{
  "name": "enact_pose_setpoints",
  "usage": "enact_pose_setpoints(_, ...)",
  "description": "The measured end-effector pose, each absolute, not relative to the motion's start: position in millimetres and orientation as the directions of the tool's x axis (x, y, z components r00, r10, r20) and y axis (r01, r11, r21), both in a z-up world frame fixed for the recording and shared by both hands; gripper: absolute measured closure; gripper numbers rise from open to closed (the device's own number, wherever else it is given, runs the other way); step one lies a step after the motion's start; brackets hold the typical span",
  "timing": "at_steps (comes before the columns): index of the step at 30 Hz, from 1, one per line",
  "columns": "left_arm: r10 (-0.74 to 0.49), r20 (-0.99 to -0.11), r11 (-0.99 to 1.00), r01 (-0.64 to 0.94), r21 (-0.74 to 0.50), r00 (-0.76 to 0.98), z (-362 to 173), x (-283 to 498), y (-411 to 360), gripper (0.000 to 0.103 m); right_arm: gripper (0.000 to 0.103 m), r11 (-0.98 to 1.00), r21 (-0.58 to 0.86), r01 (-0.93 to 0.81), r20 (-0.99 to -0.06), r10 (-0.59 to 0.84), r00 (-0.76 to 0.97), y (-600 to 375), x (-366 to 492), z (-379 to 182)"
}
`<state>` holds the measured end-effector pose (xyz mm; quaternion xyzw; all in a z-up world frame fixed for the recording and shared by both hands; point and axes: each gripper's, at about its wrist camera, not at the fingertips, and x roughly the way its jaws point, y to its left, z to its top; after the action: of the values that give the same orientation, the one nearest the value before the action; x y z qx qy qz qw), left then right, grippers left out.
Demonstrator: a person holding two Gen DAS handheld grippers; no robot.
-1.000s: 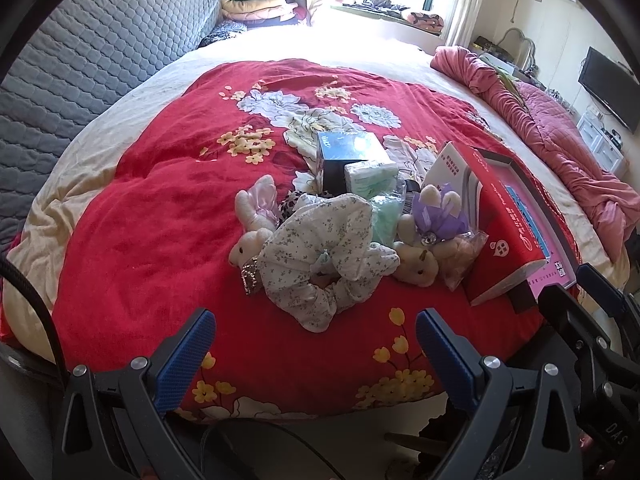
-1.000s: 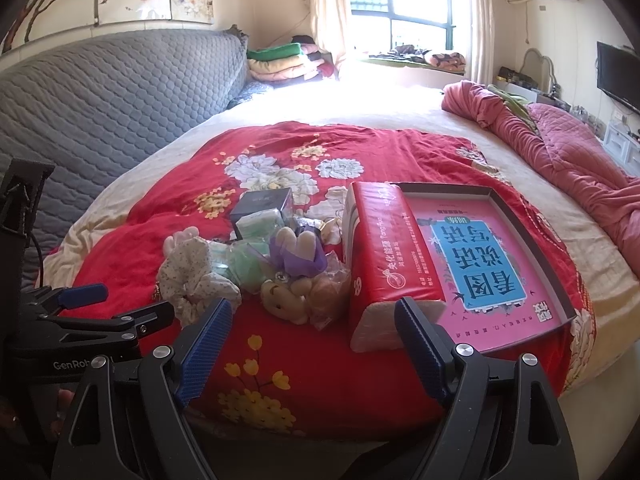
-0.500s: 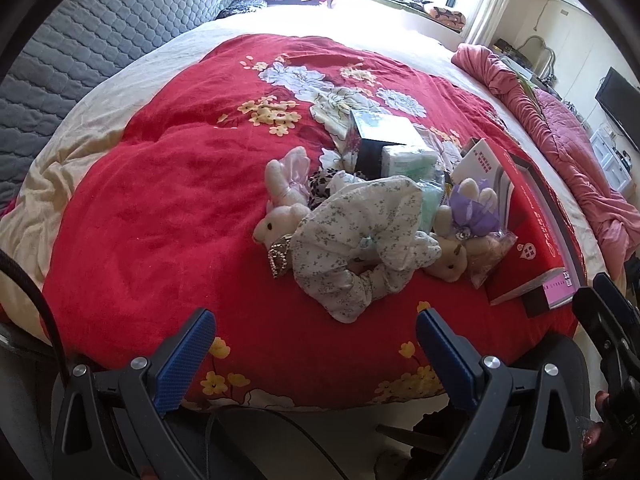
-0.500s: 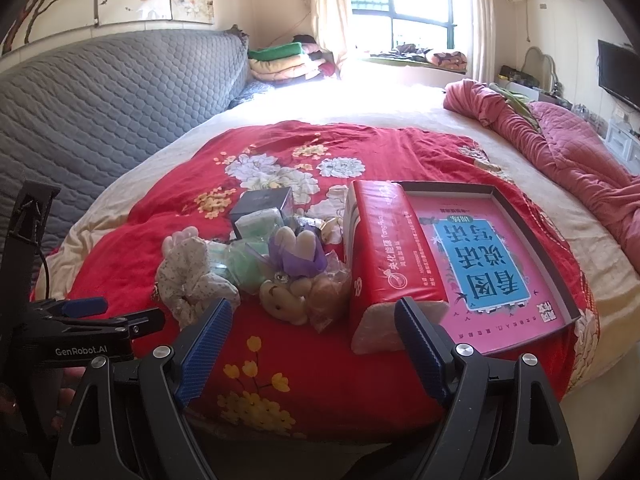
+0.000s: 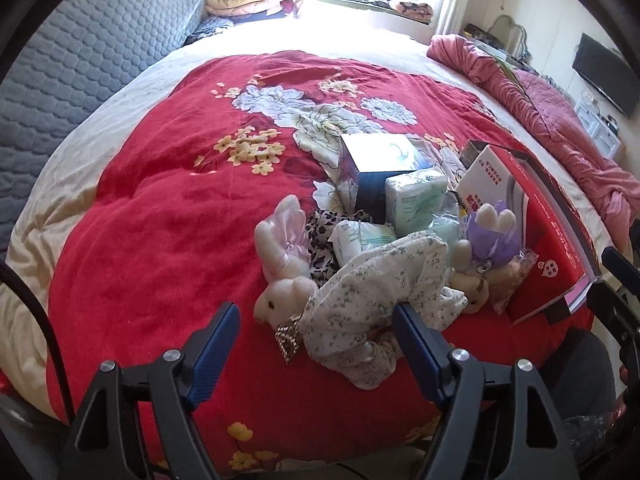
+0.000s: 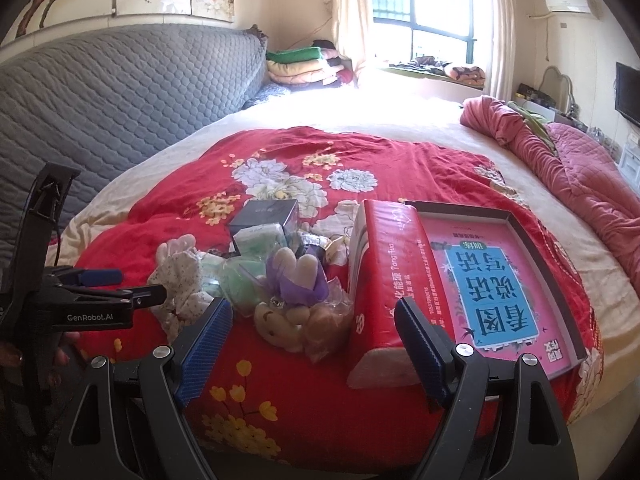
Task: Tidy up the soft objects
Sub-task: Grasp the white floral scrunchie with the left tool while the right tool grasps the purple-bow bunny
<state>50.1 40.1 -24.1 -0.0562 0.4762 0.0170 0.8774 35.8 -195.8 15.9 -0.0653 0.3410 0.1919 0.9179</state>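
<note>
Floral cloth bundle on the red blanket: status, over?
Left gripper closing, nothing pinched; right gripper open, empty. White floral cloth bundle untouched. White plush rabbit alongside.

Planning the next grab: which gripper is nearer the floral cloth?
Left. The left gripper, jaws closing but not yet gripping, sits right at the floral cloth. The right gripper is off to the cloth's right, in front of the bagged toys.

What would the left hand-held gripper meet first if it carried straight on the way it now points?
Most likely the floral-print cloth: it lies bunched between the closing jaws of the left hand-held gripper, nothing yet pressed. The white plush rabbit sits just beside it, so depth leaves some doubt.
</note>
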Motion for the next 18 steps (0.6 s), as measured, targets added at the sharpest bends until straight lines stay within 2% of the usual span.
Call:
enact_pose_setpoints(4,-0.046,-0.837,0.998,-0.005,-0.058,0.546,-25.7,60.7,32.4,0.033,0.019,0.911,0.005,-0.412,-0.667,0.31,0.678,-195.2,47.6,12.9)
enact_pose_setpoints(6,-0.067,-0.842,0.998,0.025,-0.063,0.535,-28.1,64.8,30.9,0.043,0.019,0.905,-0.008,-0.425,-0.674,0.309,0.671,-191.5,53.9,12.3)
enact_pose_setpoints(9,-0.104,-0.842,0.994,0.069,-0.079,0.529,-29.9,68.5,28.0,0.047,0.019,0.875,-0.041,-0.482,-0.691,0.323,0.647,-180.4,63.3,10.1)
enact_pose_setpoints(15,-0.165,-0.843,0.984,0.139,-0.108,0.513,-32.4,73.4,26.5,0.06,0.019,0.817,-0.094,-0.569,-0.727,0.335,0.6,-159.4,93.1,4.9)
enact_pose_setpoints(17,-0.183,-0.843,0.981,0.146,-0.125,0.505,-34.1,75.7,28.8,0.073,0.019,0.785,-0.097,-0.611,-0.749,0.347,0.565,-152.0,106.1,1.9)
enact_pose_setpoints(18,-0.193,-0.843,0.98,0.149,-0.136,0.502,-34.9,76.5,29.9,0.077,0.019,0.77,-0.103,-0.63,-0.755,0.352,0.554,-148.4,112.2,0.2)
